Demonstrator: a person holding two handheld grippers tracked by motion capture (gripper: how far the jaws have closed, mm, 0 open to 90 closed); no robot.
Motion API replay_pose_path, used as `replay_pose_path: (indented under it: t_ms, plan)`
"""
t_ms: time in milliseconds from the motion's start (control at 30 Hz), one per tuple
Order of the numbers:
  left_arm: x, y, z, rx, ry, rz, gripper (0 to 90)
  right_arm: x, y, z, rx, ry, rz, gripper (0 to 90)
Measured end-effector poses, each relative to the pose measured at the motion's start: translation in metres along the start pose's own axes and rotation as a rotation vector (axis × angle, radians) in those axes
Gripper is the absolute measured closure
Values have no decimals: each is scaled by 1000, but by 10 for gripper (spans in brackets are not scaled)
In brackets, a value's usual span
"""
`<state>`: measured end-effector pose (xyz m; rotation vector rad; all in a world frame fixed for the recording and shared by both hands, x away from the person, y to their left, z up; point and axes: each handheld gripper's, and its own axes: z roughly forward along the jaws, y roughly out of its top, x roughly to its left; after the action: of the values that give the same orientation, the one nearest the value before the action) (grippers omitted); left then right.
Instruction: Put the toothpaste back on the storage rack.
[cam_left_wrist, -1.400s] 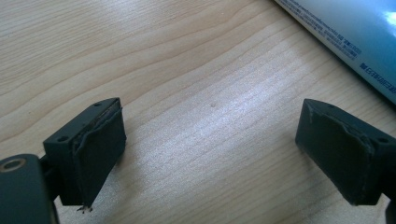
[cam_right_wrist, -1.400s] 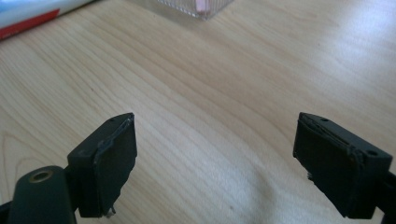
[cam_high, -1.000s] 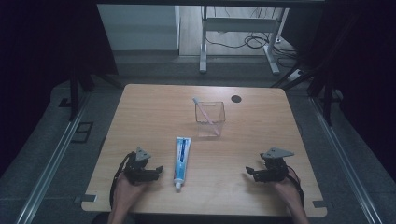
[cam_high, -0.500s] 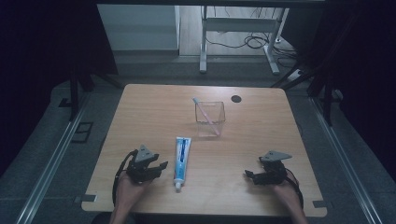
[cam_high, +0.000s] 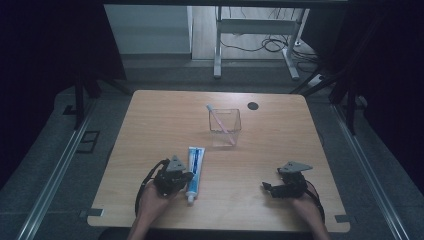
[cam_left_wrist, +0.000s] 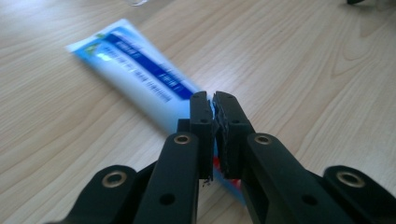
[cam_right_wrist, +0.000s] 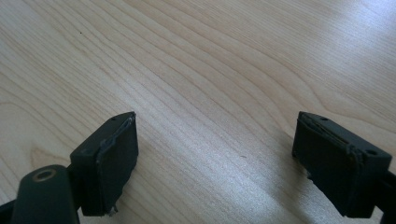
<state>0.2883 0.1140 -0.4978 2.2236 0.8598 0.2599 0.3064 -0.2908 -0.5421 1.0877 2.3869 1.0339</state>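
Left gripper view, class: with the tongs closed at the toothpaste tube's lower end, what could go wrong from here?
1. The left tongs have just closed over the blue-and-white toothpaste tube near its cap end; the soft tube might droop or slip when lifted.
2. Swung forward, it could knock the clear square plastic cup holding a pink toothbrush.

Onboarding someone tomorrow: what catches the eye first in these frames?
The blue-and-white toothpaste tube lying near the table's front edge, with the left gripper closed right over its cap end. Behind it, mid-table, a clear square container holds a pink toothbrush leaning out. The right gripper rests open at front right, nothing between its jaws.
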Motion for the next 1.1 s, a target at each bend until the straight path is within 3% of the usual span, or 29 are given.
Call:
replay_pose_path:
  t_ms: [267, 533, 767, 1100]
  plan:
    - [-12, 11, 20, 58, -31, 21, 853, 0, 0, 0, 0, -1, 0, 142]
    - [-19, 11, 29, 97, -28, 30, 831, 0, 0, 0, 0, -1, 0, 142]
    - [-16, 8, 24, 133, -12, 45, 851, 0, 0, 0, -1, -1, -1, 142]
    - [-1, -1, 12, 146, -10, 22, 856, 0, 0, 0, -2, 0, -3, 142]
